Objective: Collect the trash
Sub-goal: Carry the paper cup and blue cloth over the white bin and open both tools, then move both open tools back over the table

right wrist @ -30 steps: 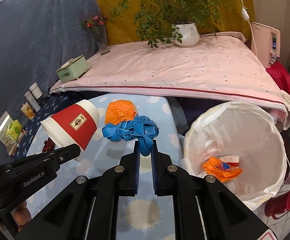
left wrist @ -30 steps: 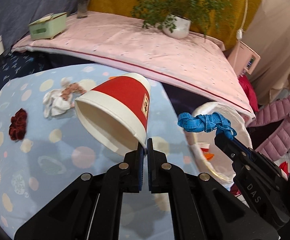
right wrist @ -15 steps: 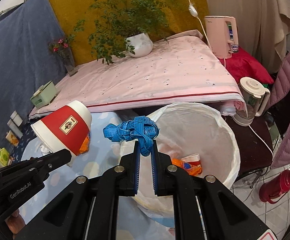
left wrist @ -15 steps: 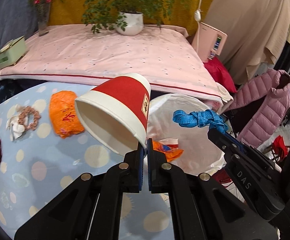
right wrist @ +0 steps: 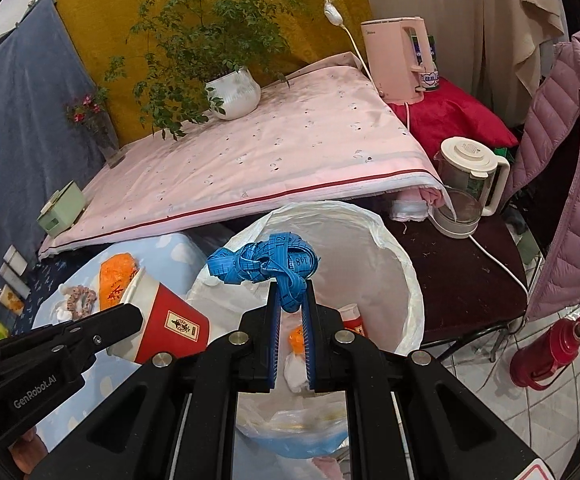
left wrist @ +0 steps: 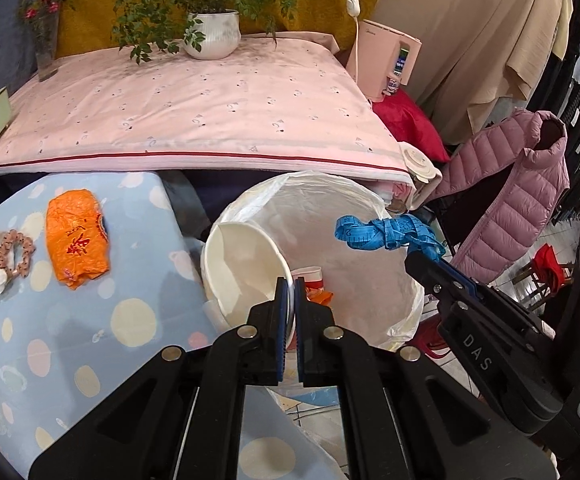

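My left gripper (left wrist: 288, 284) is shut on the rim of a red and white paper cup (left wrist: 241, 268), held at the left edge of the white-lined trash bin (left wrist: 374, 264); the cup also shows in the right wrist view (right wrist: 169, 320). My right gripper (right wrist: 290, 292) holds a bundled blue measuring tape (right wrist: 265, 262) over the bin (right wrist: 406, 280), its jaws slightly parted around the tape. The tape shows in the left wrist view (left wrist: 386, 232). Orange wrapper and a small cup lie inside the bin. An orange bag (left wrist: 77, 240) and a tissue with a beaded ring (left wrist: 5, 256) lie on the blue dotted table (left wrist: 129, 320).
A pink-covered table (left wrist: 193, 112) with a potted plant (left wrist: 209, 36) stands behind. A pink kettle (right wrist: 400, 60), a blender jug (right wrist: 466, 184), a pink jacket (left wrist: 510, 184) and a red thermos (right wrist: 550, 348) are to the right of the bin.
Both grippers swung right toward the bin. The cup tipped so its mouth faces me at the bin's left edge. The right jaws have parted slightly around the tape.
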Motion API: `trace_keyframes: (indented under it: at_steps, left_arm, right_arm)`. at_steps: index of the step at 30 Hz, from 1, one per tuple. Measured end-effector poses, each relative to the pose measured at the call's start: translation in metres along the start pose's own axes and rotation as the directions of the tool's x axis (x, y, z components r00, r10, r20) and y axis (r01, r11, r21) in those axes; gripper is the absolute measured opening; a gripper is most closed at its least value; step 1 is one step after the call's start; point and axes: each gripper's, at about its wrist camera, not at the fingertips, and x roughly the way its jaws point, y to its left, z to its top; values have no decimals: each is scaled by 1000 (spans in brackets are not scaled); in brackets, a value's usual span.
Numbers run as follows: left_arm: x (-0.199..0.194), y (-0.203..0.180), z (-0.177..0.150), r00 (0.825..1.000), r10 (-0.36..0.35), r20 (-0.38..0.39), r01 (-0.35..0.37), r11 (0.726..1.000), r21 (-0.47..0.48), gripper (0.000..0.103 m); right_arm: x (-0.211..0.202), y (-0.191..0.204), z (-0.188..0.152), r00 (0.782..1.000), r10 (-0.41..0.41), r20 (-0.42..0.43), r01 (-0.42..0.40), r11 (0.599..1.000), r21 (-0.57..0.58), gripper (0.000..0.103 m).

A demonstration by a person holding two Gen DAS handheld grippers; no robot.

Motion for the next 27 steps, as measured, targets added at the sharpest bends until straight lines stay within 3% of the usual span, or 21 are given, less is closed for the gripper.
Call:
trace_keyframes:
  at_steps: [5,6,7,9,10,17,24,27]
  left_arm:
    - [7,-4,3,1000,-9,3,9,1000,1,4]
    - [8,-5,4,1000,-9,3,9,1000,-1,11]
    - [9,-4,5,1000,-6,1,6,1000,-7,27]
    - [8,-2,5,1000,16,15,-15,1000,-23,47]
    - [6,-2,5,999,24,26,-24,999,-26,49]
    - [4,4,3,999,42,28,-41,999,-24,50]
    - [-1,15,-1,998,58,28,-57,997,-50,50]
    - [-4,21,-3,997,70,32,-68,996,-64,55]
  right_arm:
    - [6,-2,0,1000,-10,-10,10,1000,7,12]
    - [6,-3,0,1000,-15,-5,15,1000,10,13]
    - [6,-3,0,1000,-15,-5,15,1000,11,16]
    - [6,-3,0,1000,-18,-1,18,1000,12,20]
    - [5,-2,0,1000,-20,1,20,1000,10,24]
    - [4,8,0,999,-29,14,29,999,-21,38]
    - [4,16,0,1000,-28,14,29,999,-42,39]
    - [4,20,-1,1000,-26,11,27,998,-50,39]
